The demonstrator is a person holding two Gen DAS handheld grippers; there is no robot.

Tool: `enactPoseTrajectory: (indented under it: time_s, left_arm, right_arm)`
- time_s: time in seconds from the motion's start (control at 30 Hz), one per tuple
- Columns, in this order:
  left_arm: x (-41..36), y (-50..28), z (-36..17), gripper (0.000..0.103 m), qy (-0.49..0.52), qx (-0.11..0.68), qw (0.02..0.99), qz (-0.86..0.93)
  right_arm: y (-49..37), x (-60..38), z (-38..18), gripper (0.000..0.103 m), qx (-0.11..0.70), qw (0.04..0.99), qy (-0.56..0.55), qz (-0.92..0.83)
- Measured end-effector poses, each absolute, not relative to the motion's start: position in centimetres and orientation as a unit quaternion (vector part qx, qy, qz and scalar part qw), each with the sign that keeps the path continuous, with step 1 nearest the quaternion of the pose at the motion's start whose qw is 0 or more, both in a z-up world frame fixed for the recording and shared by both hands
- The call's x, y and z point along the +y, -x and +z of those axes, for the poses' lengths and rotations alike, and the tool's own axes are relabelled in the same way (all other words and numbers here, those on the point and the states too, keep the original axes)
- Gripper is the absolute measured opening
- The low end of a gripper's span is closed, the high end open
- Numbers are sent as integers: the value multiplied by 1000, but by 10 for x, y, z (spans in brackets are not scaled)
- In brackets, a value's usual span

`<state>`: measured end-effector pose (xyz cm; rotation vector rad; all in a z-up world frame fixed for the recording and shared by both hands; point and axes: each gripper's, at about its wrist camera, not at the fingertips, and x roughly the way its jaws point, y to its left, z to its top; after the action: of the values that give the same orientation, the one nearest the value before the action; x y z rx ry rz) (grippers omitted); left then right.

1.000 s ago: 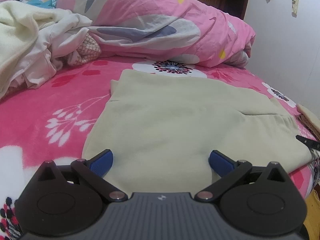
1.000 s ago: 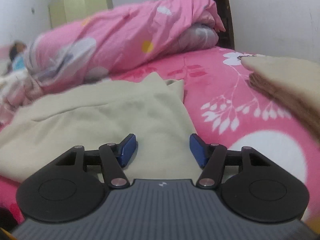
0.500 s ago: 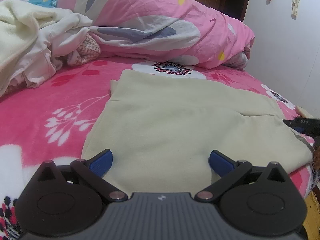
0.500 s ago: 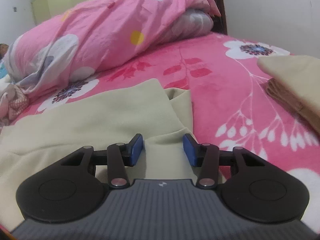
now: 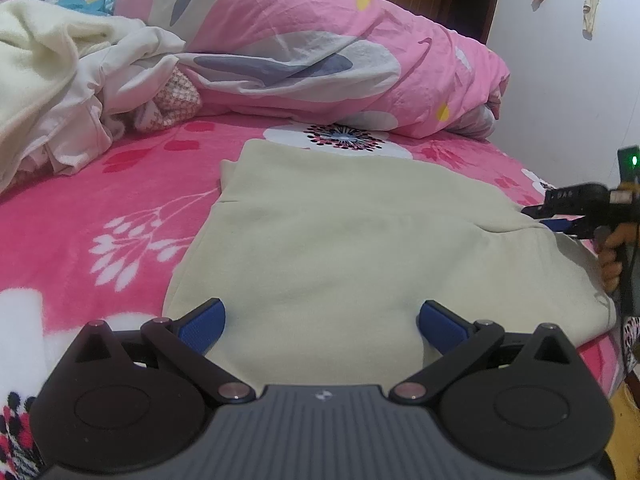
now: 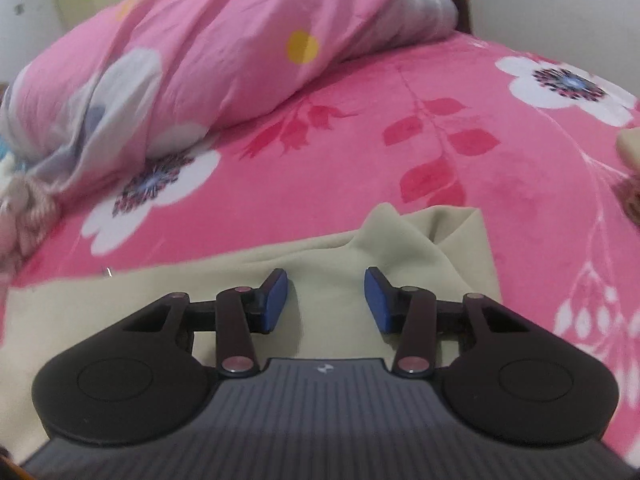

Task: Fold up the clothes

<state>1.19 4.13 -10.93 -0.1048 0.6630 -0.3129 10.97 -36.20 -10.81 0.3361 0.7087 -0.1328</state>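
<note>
Cream cloth (image 5: 340,248) lies flat on the pink bed (image 5: 120,200). It looks soft, light and floppy. From the left wrist, the left claw (image 5: 322,320) gapes wide, holding nothing; the right claw (image 5: 560,216) shows at the far corner. From the right wrist, that claw (image 6: 326,300) is closing over a bunched corner (image 6: 420,232), a good spot to pinch.

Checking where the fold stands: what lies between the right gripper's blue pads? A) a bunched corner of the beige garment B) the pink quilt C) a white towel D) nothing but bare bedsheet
A: the right gripper is closing over a raised corner of the beige garment, pads not yet touching it.
</note>
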Motion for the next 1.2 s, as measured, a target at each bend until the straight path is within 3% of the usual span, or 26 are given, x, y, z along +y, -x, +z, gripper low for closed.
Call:
enactPoseTrajectory:
  time_s: [0.2,0.3,0.33,0.4,0.63,0.83,0.93,1.07,1.2]
  left_arm:
    - [42,-12,-110,103,51,324,932,-153]
    - [40,-12,-110,103,49,324,932,-152]
    - [41,-12,-110,103,50,324,932,-153]
    - [43,-12,-110,103,55,325,931,-155]
    - [42,-11,-110,103,58,325,931,-154]
    - [46,-10,-110,103,70,324,930,-159]
    - [47,-10,-110,103,76,322,930,-160]
    - [45,-9,-110,103,75,321,931,-158]
    - [44,-8,-110,103,73,321,931,-157]
  right_arm:
    - [-72,-299,-67,44,294,948,-118,27]
    - [-81,-251,-90,47,321,941,-66,82]
    - [-87,-237,-105,53,333,939,-37,81]
    - [-88,-221,-120,54,316,946,7,73]
    - [-81,-190,-70,52,315,939,-19,141]
    - [-116,-144,-112,58,341,918,45,196]
    - [-126,-139,-89,55,372,908,48,188]
    - [-123,-127,-62,54,348,905,40,240]
    - [-154,-94,-86,55,384,881,63,269]
